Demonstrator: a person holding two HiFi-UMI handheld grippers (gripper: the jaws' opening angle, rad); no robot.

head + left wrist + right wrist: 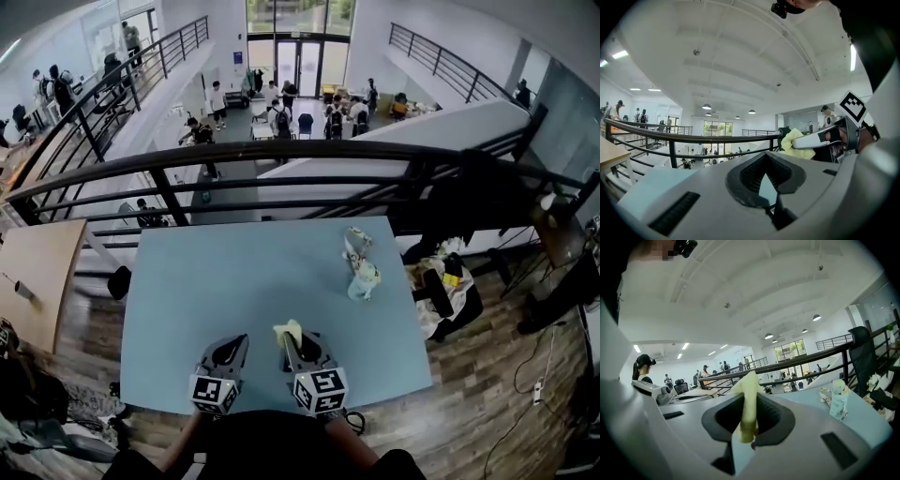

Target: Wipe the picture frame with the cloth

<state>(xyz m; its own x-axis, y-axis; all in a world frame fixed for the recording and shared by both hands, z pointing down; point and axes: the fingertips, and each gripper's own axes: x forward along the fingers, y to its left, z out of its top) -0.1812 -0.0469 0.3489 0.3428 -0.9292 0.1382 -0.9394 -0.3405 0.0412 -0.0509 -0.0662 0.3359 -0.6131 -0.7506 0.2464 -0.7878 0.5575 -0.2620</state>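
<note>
Light blue table on mezzanine; black railing along its 12 o'clock edge, wood floor around. Picture frame on table, 1 o'clock from both grippers. Right gripper pinches yellow cloth; left gripper jaws together, empty.

A pale blue table stands near a black railing on a wooden floor. Bags lie just beside its right edge. Beyond the railing, people gather on a lower level.
</note>
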